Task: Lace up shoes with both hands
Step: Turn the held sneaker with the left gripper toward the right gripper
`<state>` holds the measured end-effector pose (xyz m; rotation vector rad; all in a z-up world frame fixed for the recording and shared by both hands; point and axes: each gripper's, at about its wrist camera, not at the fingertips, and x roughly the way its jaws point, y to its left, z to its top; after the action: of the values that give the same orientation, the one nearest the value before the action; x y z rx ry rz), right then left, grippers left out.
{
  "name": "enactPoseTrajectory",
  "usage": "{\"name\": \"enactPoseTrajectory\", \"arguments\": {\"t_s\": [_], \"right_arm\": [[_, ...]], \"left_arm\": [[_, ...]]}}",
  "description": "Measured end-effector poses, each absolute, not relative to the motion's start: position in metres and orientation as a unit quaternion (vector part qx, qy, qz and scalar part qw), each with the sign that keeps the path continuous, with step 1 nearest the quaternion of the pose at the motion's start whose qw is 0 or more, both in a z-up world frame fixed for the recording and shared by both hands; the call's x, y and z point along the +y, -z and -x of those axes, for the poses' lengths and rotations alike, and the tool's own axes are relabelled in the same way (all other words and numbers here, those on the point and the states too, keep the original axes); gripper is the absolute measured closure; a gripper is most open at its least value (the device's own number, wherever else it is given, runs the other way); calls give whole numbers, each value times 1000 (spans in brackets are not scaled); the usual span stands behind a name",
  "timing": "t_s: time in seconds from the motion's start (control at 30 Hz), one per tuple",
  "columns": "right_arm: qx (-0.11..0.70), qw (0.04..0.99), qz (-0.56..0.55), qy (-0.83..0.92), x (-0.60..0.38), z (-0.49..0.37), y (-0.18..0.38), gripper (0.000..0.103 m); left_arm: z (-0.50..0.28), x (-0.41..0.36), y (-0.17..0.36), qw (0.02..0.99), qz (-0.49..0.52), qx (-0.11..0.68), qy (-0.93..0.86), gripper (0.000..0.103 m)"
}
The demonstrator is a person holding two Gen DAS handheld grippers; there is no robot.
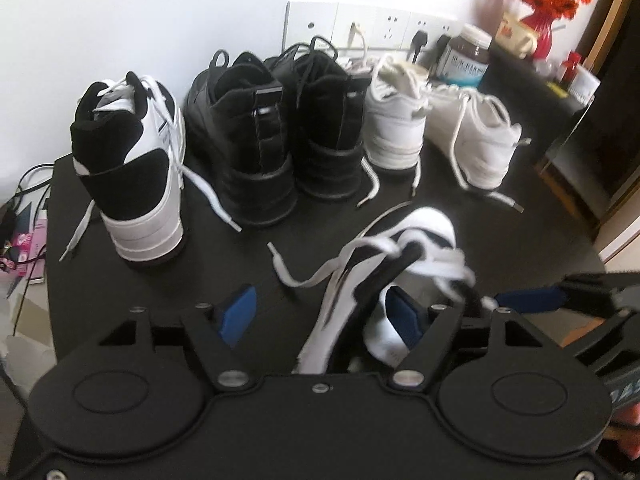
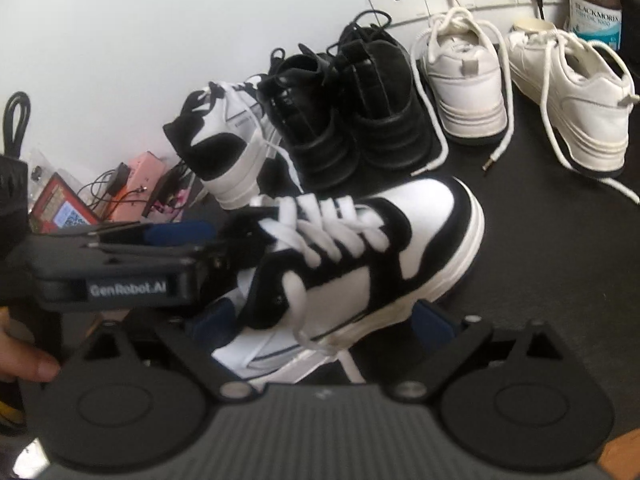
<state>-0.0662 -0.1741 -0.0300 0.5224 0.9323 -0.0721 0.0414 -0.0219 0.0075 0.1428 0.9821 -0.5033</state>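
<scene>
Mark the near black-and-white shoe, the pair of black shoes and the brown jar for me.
Near shoe (image 2: 436, 216): right wrist view, white toe box.
Black shoes (image 1: 256, 128): left wrist view, heel of the left one.
Brown jar (image 2: 596, 12): right wrist view, label.

Behind the near black-and-white leather high-top sneaker (image 2: 360, 248) stand its one matching shoe (image 2: 224, 140), two black chunky lace-up shoes (image 2: 348, 108) and two white leather sneakers (image 2: 464, 80); one brown supplement jar (image 2: 594, 4) stands behind those.

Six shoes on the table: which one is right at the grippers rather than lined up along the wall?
The black-and-white high-top sneaker in front, tilted between the right gripper's open fingers. The other five stand in a row by the wall.
</scene>
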Motion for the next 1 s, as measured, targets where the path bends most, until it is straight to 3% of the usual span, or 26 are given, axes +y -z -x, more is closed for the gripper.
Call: {"name": "enactPoseTrajectory", "arguments": {"t_s": [0.4, 0.63, 0.77, 1.0], "right_arm": [[449, 868, -193, 93, -204, 104, 18, 7], [442, 871, -184, 114, -207, 113, 16, 7], [429, 880, -172, 109, -201, 119, 10, 9], [393, 891, -198, 113, -215, 135, -2, 9]], "left_arm": [[-8, -39, 6, 828, -37, 482, 284, 23], [-3, -33, 14, 819, 38, 497, 284, 23], [-5, -1, 15, 793, 141, 513, 296, 22], [-24, 62, 59, 656, 470, 528, 264, 21]]}}
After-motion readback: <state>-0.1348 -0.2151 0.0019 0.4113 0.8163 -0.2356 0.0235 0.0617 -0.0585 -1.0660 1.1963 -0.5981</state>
